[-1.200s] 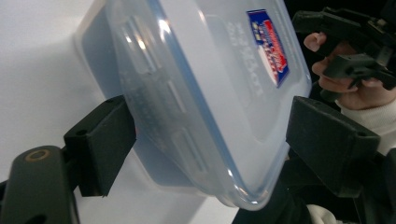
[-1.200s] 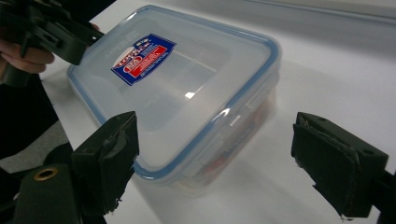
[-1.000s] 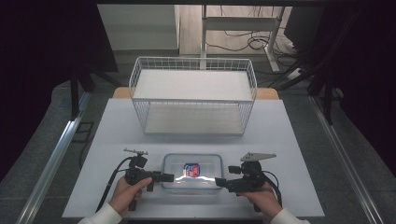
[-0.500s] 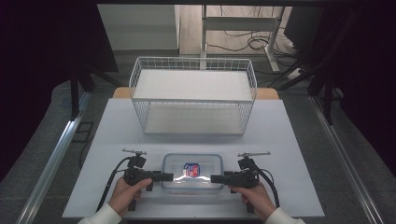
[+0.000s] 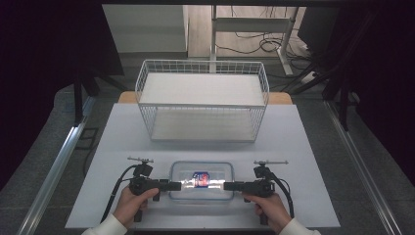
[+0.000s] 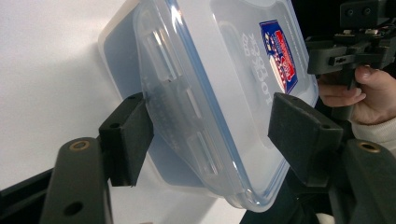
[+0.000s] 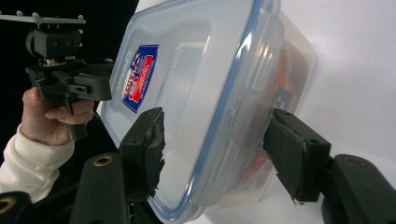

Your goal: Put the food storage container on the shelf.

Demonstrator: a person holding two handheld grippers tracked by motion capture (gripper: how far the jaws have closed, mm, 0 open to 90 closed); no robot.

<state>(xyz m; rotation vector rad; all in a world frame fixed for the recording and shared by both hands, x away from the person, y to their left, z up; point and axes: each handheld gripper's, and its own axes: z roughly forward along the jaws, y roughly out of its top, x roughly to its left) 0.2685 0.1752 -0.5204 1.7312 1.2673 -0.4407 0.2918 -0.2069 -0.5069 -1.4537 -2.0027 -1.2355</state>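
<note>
1. A clear plastic box (image 5: 201,180) with a lid sits flat on the white table (image 5: 293,161), close to the person's edge and in the middle.
2. The lid has a blue rim and a red and blue sticker (image 5: 200,178) on top. In the right gripper view something red and orange shows through the box wall, but it is too blurry to tell what it is.
3. The left gripper (image 5: 177,185) is at the left short end of the box. Its two black jaws stand apart, one on each side of that end. In the left gripper view (image 6: 212,133) one pad touches the edge of the lid and the other pad is off the box, with a gap.
4. The left jaws have just been closing a bit, with the box end between them.
5. The right gripper (image 5: 226,185) is at the right short end of the box. In the right gripper view (image 7: 219,142) its jaws sit one on each side of the box end. Both pads look like they touch the box.
6. The right jaws have just been closing, with the box end between them.
7. The left hand (image 5: 129,203) and the right hand (image 5: 270,208) hold the gripper handles near the table's edge.
8. A white wire basket (image 5: 202,100) stands farther back on the table, well apart from the box.
9. A black cable (image 5: 113,196) hangs from the left gripper.
</note>
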